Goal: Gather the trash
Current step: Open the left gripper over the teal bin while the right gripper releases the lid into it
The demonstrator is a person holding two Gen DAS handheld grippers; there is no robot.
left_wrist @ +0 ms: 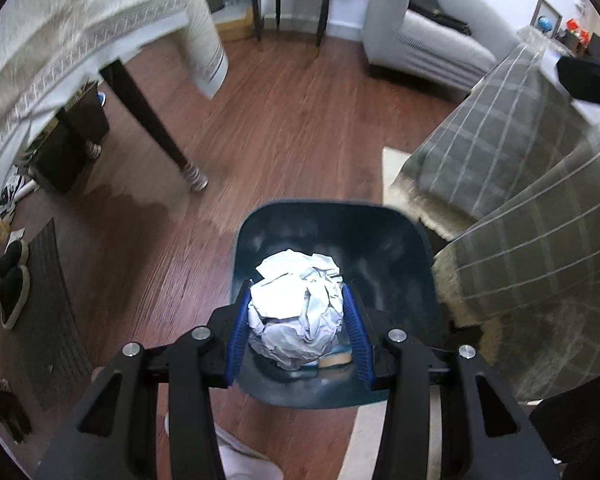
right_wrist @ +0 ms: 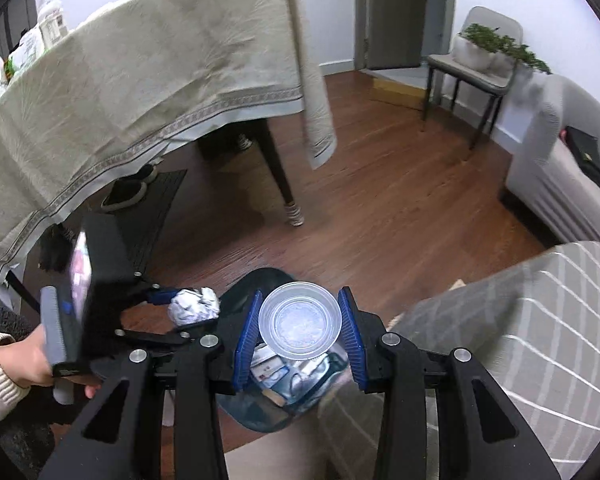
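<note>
My left gripper (left_wrist: 296,312) is shut on a crumpled ball of white paper (left_wrist: 296,304), which hangs over the mouth of a dark blue bin (left_wrist: 388,240) on the wooden floor. A sponge-like scrap (left_wrist: 334,360) lies inside the bin. In the right wrist view my right gripper (right_wrist: 300,320) is shut on a clear plastic cup (right_wrist: 300,320), its mouth facing me, held above the same bin (right_wrist: 256,416) with several bits of trash inside. The left gripper (right_wrist: 194,306) with its paper ball (right_wrist: 194,306) shows at the left, held by a hand (right_wrist: 32,360) in a cream sleeve.
A table with a beige cloth (right_wrist: 140,80) and dark legs (right_wrist: 278,172) stands to the left. A grey checked blanket (left_wrist: 520,208) over furniture crowds the bin's right side. A grey sofa (left_wrist: 420,40), a chair (right_wrist: 468,64) and slippers (left_wrist: 12,284) on a mat lie around.
</note>
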